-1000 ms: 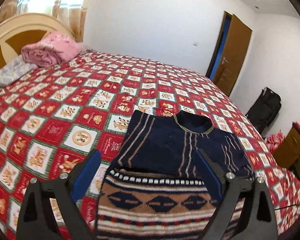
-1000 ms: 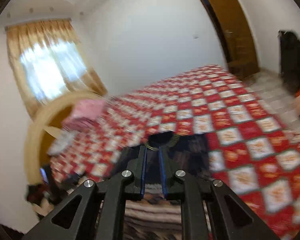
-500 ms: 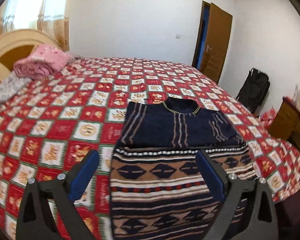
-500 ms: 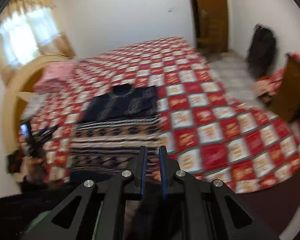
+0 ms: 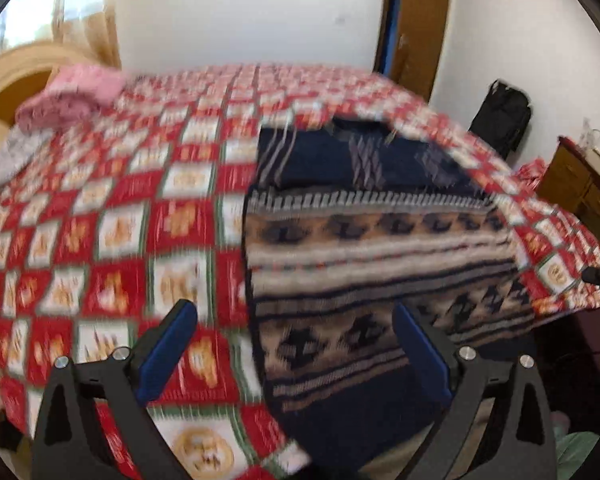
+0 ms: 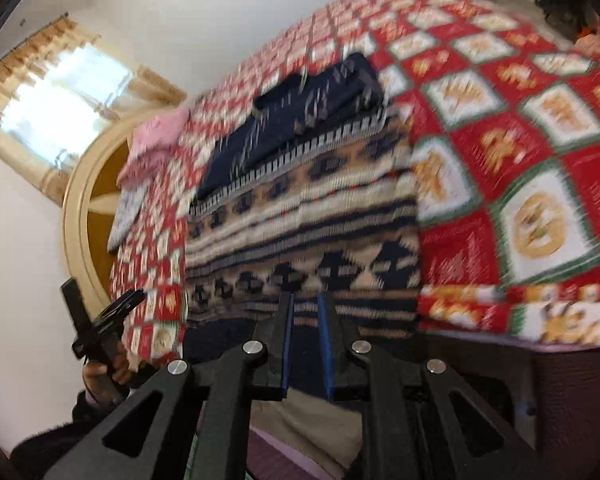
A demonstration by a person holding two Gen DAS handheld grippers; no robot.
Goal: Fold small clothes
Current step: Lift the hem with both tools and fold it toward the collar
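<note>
Navy knitted sweater with tan and cream patterned bands (image 5: 380, 248) lies flat on the red-and-white patchwork bedspread (image 5: 112, 248), hem hanging over the near edge. Left gripper (image 5: 296, 344) is wide open and empty, right gripper (image 6: 306, 328) nearly closed with nothing visibly pinched. Risk: uneven hem grabs skew the fold or drag the bedspread; pink folded blanket (image 5: 68, 96) lies well apart, nothing blocks.
</note>
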